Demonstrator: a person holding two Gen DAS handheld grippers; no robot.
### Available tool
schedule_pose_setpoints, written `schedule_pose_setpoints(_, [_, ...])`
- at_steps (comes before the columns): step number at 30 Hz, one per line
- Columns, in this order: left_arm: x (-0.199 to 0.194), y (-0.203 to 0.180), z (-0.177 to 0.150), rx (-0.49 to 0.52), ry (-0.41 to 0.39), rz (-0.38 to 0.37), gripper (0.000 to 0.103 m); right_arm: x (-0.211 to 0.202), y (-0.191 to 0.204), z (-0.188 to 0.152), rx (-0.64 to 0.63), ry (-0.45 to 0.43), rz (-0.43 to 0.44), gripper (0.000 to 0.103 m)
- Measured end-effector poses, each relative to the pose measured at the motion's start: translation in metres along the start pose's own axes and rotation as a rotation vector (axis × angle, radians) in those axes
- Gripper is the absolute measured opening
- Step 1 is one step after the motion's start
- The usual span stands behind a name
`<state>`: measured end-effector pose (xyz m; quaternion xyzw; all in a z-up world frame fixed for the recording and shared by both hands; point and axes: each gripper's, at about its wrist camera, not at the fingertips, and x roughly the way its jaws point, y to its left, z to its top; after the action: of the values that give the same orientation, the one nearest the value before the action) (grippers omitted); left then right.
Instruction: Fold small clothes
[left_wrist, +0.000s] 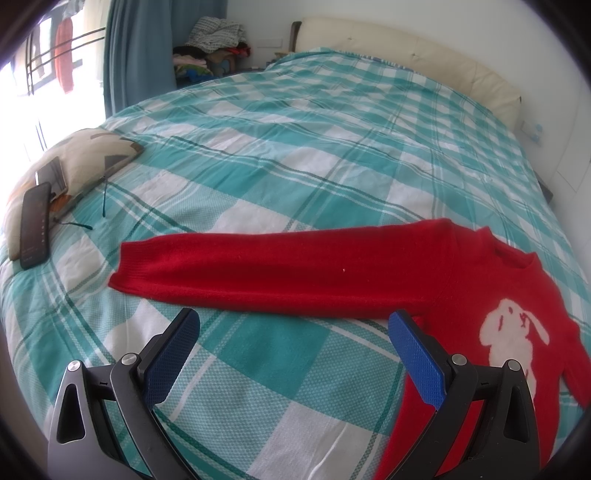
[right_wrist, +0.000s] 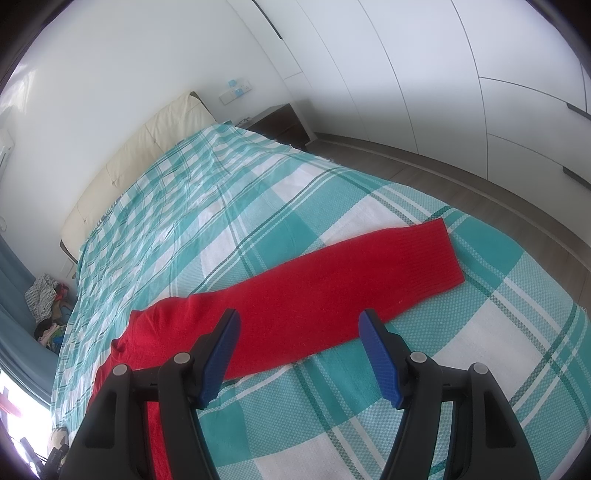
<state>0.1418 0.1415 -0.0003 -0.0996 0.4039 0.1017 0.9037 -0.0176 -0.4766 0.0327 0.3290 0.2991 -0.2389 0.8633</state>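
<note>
The left gripper (left_wrist: 293, 325) hangs spread wide above the bed (left_wrist: 258, 177), nothing between its blue pads (left_wrist: 417, 354). Just beyond its tips the red sweater (left_wrist: 461, 288) lies flat on the teal plaid cover, one sleeve stretched out to the left, the white rabbit motif (left_wrist: 513, 339) under and right of its right finger. The right gripper (right_wrist: 299, 325) is likewise spread and empty, the sweater's other sleeve (right_wrist: 351, 284) lying just past its tips, running off to the right. Farther left of the left gripper, a phone (left_wrist: 35, 225) rests on a cushion (left_wrist: 74, 162). A cream headboard (left_wrist: 424, 55) stands farthest.
</note>
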Motion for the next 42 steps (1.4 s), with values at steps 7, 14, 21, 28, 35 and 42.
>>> schedule_pose_setpoints(7, [0.0, 0.0, 0.0, 0.001, 0.0, -0.001, 0.102, 0.001, 0.0, -0.001, 0.0, 0.001, 0.0, 0.066])
schedule_pose_setpoints(14, [0.0, 0.0, 0.0, 0.001, 0.0, 0.0, 0.102, 0.001, 0.001, -0.001, 0.001, 0.002, 0.0, 0.066])
schedule_pose_setpoints(21, [0.0, 0.0, 0.0, 0.001, 0.001, -0.001, 0.102, 0.001, 0.0, -0.002, 0.001, 0.003, 0.0, 0.066])
schedule_pose_setpoints(28, [0.001, 0.006, -0.001, -0.015, -0.003, -0.008, 0.102, 0.0, -0.016, 0.004, 0.059, -0.017, 0.042, 0.066])
schedule_pose_setpoints(35, [-0.001, 0.018, 0.0, -0.061, 0.0, -0.03, 0.102, 0.001, -0.105, 0.015, 0.418, -0.05, 0.118, 0.066])
schedule_pose_setpoints(42, [-0.003, 0.018, 0.001, -0.064, 0.006, -0.027, 0.102, 0.013, -0.129, -0.001, 0.511, 0.023, 0.142, 0.066])
